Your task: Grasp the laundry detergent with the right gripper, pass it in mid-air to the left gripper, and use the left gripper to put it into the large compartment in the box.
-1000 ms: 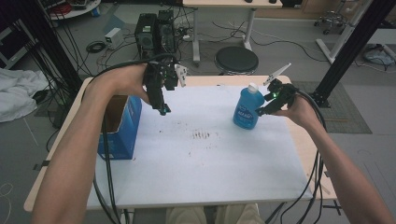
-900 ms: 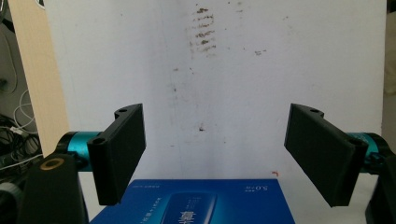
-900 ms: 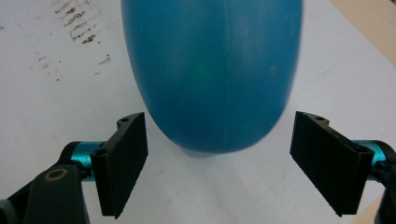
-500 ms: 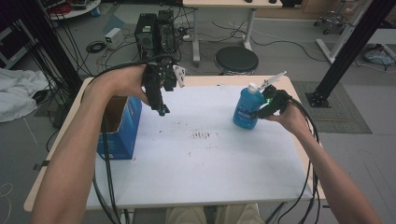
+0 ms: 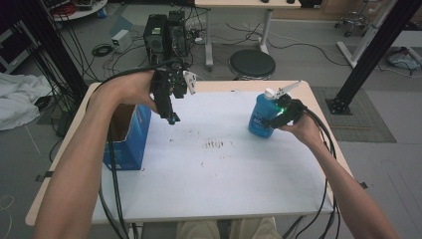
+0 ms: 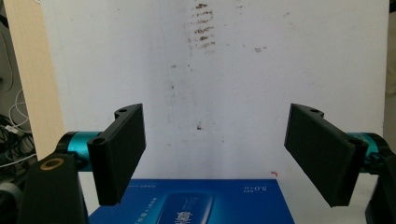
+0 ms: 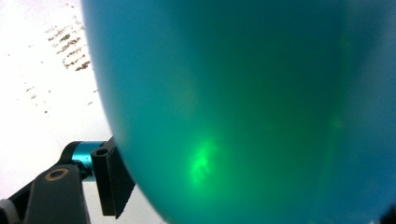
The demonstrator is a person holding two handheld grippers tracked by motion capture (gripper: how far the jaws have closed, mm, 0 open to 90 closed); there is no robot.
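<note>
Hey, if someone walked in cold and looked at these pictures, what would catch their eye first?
Probably the blue bottle standing at the right of the white table, with the right gripper closed around its side. Next, the left gripper, raised above the table with its jaws apart and nothing between them, beside an open blue box at the table's left edge. There are also dark smudges mid-table.

The bottle (image 5: pixel 262 118) is blue and translucent with a white cap, standing upright on the white table at its far right, its base on or just above the surface. Up close (image 7: pixel 252 107) its rounded blue-green wall carries a green glint of light.
</note>
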